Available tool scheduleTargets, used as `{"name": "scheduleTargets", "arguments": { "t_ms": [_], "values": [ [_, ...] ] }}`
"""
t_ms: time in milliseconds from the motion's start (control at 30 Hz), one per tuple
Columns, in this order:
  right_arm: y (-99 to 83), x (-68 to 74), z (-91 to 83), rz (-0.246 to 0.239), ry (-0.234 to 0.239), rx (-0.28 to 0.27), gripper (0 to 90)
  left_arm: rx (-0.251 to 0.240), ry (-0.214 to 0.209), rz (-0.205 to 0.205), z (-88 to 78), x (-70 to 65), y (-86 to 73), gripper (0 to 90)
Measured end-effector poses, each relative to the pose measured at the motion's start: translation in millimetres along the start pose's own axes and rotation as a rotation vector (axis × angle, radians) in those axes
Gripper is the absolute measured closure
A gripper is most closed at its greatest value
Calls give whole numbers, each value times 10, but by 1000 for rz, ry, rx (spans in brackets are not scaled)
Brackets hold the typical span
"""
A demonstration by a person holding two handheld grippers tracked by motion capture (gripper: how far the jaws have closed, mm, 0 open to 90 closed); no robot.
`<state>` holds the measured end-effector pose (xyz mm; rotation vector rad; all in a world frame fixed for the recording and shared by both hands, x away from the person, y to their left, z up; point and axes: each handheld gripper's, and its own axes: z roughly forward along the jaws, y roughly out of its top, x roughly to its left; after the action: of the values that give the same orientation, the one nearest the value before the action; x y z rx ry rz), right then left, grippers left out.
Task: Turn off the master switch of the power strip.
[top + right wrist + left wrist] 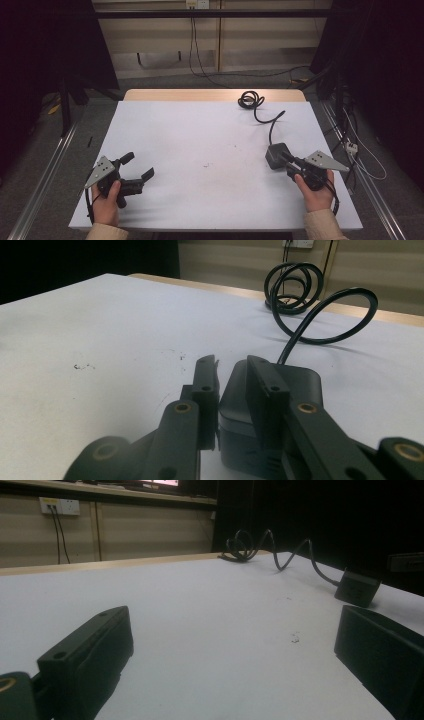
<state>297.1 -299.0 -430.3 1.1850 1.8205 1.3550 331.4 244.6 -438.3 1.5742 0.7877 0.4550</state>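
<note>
From above, my right gripper (289, 162) sits at the near right corner of the black power adapter (276, 155), its jaws closed around that corner. The adapter rests on the white table (200, 145), toward its right edge. From the adapter's far side the black cable (270, 122) runs back to a loose coil (250, 99) at the table's far edge. My left gripper (136, 172) rests well left of the adapter, jaws apart, holding nothing.

Looking along my left gripper, the adapter (357, 587) lies far off to the right with bare table between.

Looking along my right gripper (232, 385), both pads press one corner of the adapter (295, 385). I judge it a dense, rigid, smooth-cased block: a corner hold may let it twist, so flat sides are better. The stiff, springy cable (330, 315) will drag behind it; nothing else lies in the way.
</note>
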Motion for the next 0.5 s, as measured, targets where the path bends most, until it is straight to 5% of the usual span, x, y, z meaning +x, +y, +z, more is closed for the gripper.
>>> {"name": "scheduleTargets", "arguments": {
  "t_ms": [500],
  "values": [
    [13,-32,5,8,-8,12,790,0,0,-1,2,0,-2,22]
  ]
}}
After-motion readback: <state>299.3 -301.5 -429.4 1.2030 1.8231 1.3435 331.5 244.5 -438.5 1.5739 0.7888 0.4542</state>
